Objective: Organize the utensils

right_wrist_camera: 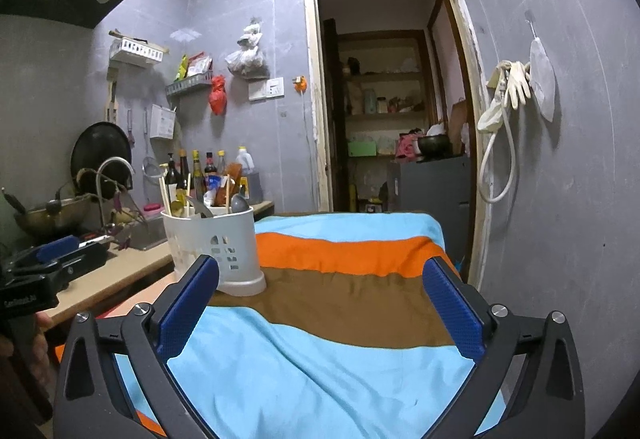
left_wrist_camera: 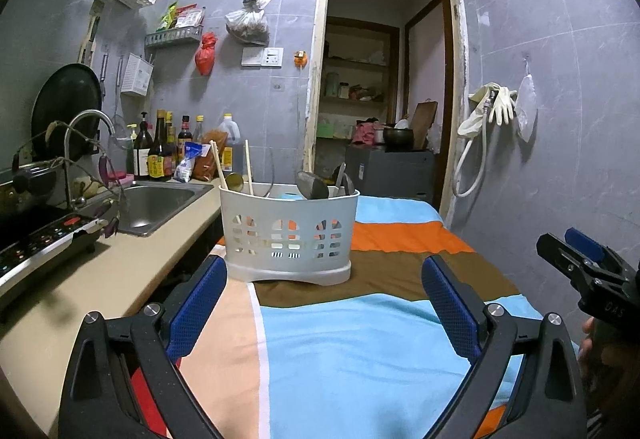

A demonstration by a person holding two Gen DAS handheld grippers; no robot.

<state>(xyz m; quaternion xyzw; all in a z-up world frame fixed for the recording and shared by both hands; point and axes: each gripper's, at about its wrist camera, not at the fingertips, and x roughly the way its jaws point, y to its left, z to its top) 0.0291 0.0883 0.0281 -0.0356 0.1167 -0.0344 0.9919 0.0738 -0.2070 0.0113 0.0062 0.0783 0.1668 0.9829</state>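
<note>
A white slotted utensil basket (left_wrist_camera: 289, 235) stands on the striped cloth (left_wrist_camera: 360, 359), straight ahead in the left wrist view. It holds wooden chopsticks (left_wrist_camera: 249, 167), a metal ladle (left_wrist_camera: 312, 185) and spoons. In the right wrist view the basket (right_wrist_camera: 216, 243) stands ahead to the left, with chopsticks (right_wrist_camera: 165, 195) and a spoon (right_wrist_camera: 239, 203) sticking up. My left gripper (left_wrist_camera: 322, 299) is open and empty, short of the basket. My right gripper (right_wrist_camera: 320, 303) is open and empty over the cloth. The right gripper also shows at the right edge of the left wrist view (left_wrist_camera: 580, 259).
A beige counter (left_wrist_camera: 104, 279) runs along the left with a steel sink (left_wrist_camera: 156, 203), a curved tap (left_wrist_camera: 86, 123), an induction cooker (left_wrist_camera: 36, 243) and sauce bottles (left_wrist_camera: 160, 151). A doorway (left_wrist_camera: 384, 79) opens behind the table. Gloves and a hose (left_wrist_camera: 492, 107) hang on the right wall.
</note>
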